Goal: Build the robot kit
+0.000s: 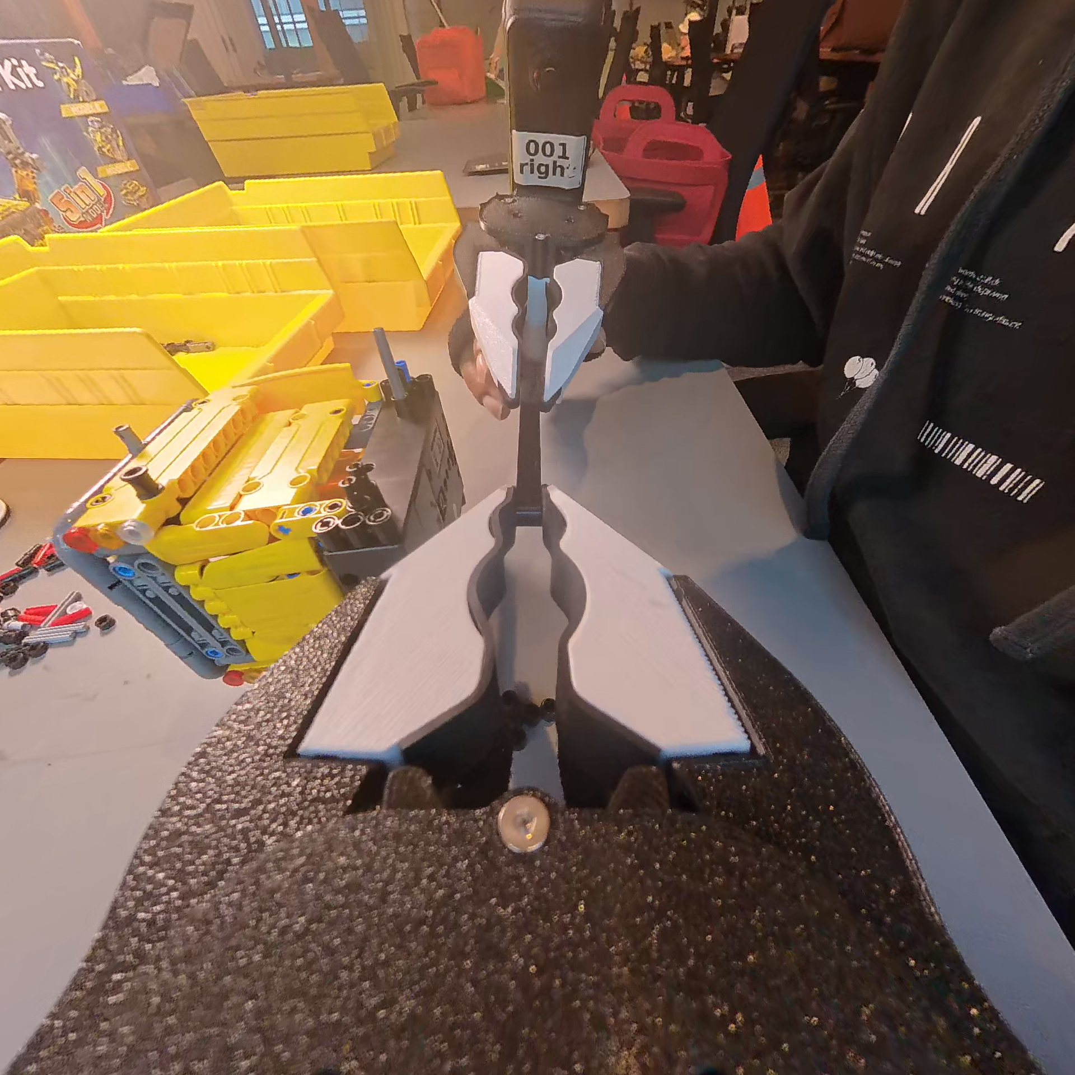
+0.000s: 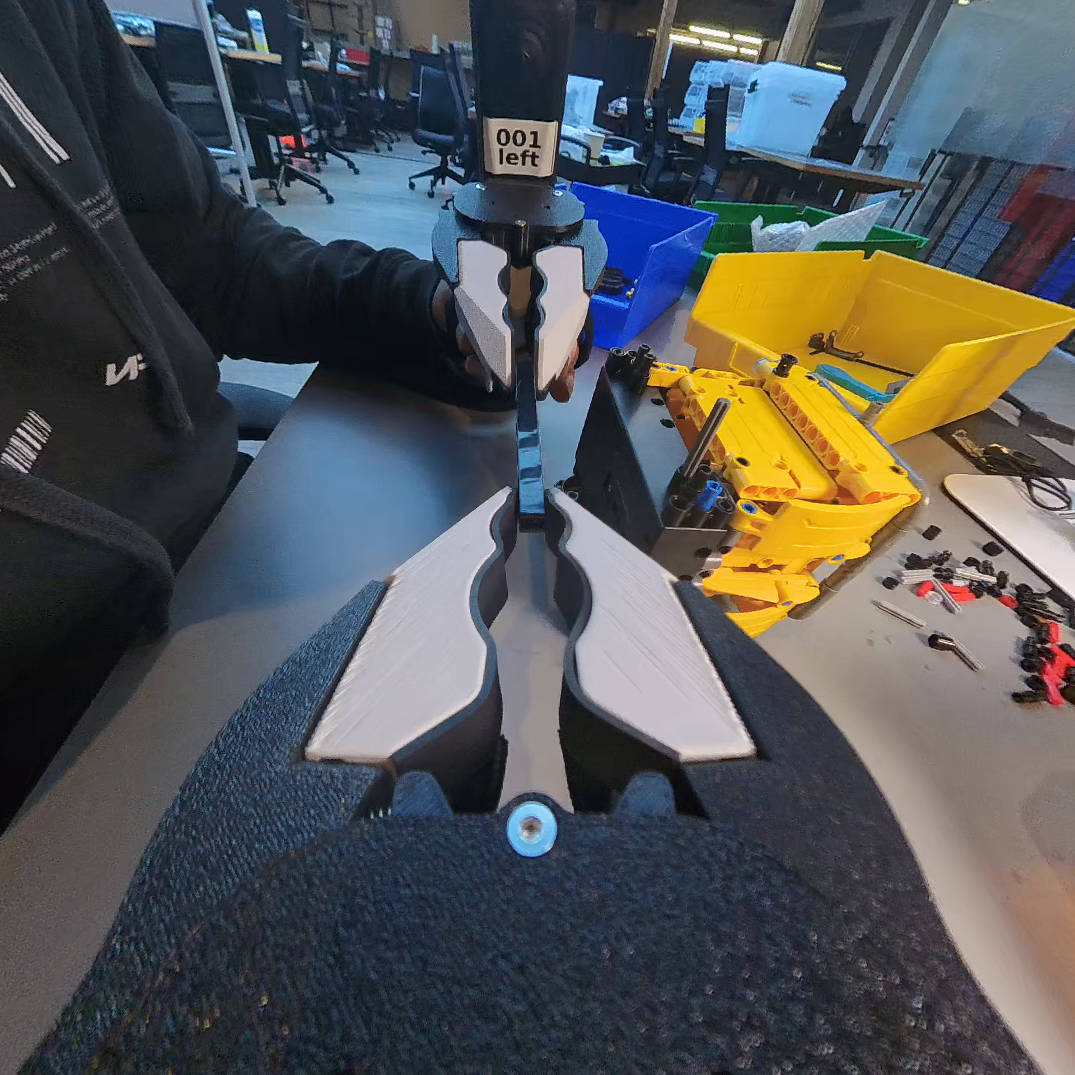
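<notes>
Both grippers pinch one long flat black plastic beam (image 1: 530, 459) above the grey tabletop (image 1: 669, 477): left gripper (image 1: 528, 506) and right gripper (image 2: 530, 506) each clamped narrow on opposite ends. Yellow brick-built model (image 2: 797, 477) sits beside. Only the right view shows the blue bin (image 2: 645, 267); only the left shows what looks like a kit box (image 1: 52, 134), edge-cropped.
</notes>
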